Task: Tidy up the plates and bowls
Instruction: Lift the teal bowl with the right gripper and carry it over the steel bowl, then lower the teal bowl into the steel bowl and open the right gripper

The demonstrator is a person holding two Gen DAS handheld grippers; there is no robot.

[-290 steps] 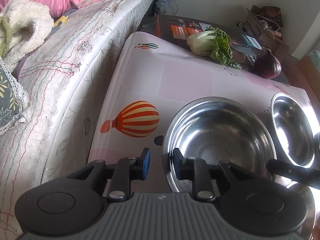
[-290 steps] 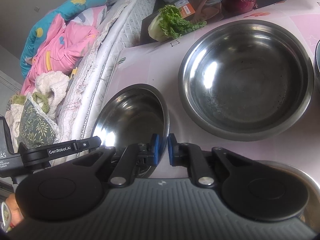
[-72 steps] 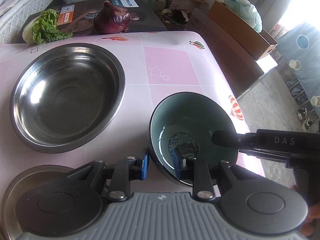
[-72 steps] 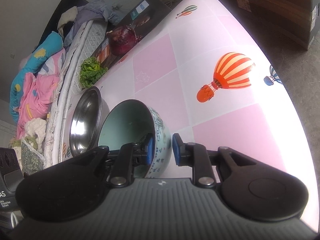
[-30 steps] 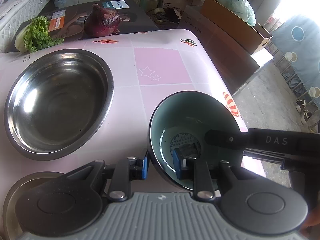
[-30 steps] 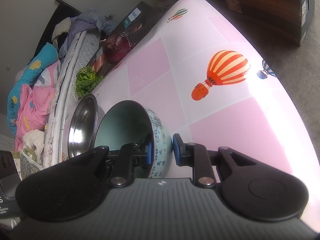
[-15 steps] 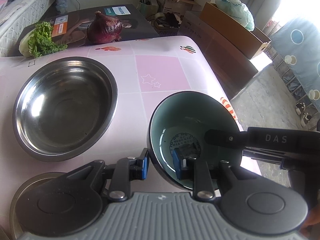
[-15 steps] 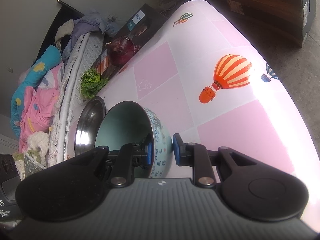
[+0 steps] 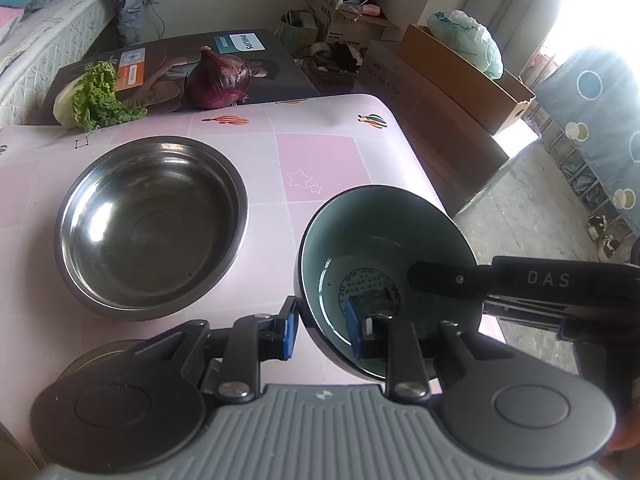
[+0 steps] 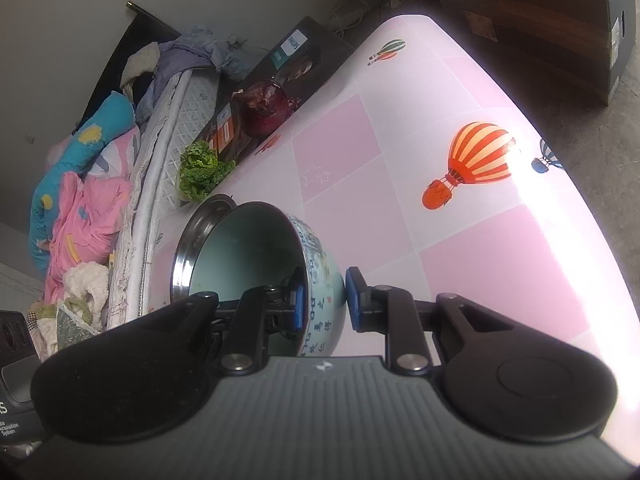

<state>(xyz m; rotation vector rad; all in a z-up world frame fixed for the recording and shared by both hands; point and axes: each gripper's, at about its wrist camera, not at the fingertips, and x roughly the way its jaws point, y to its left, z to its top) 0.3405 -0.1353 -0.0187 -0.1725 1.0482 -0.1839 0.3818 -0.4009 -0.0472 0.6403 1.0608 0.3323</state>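
Note:
A ceramic bowl (image 9: 384, 248), pale teal inside and blue-patterned outside (image 10: 322, 276), hangs a little above the pink table (image 9: 328, 152), held from both sides. My left gripper (image 9: 322, 332) is shut on its near-left rim, one pad outside and one inside. From the right, my right gripper (image 10: 325, 302) is shut on the opposite rim; in the left wrist view its finger (image 9: 436, 276) reaches into the bowl. A large steel bowl (image 9: 152, 224) rests on the table to the left, and its rim (image 10: 188, 240) shows behind the ceramic bowl.
Another steel dish (image 9: 80, 360) peeks out at the lower left. A red onion (image 9: 218, 78) and a lettuce (image 9: 92, 100) lie on a dark box (image 9: 256, 64) at the table's far edge. Cardboard boxes (image 9: 460, 76) stand on the floor to the right; a bed (image 10: 120, 184) runs along the left.
Both grippers have risen a little with the ceramic bowl between them, and the table and steel bowl look slightly farther away. Neither grip has changed.

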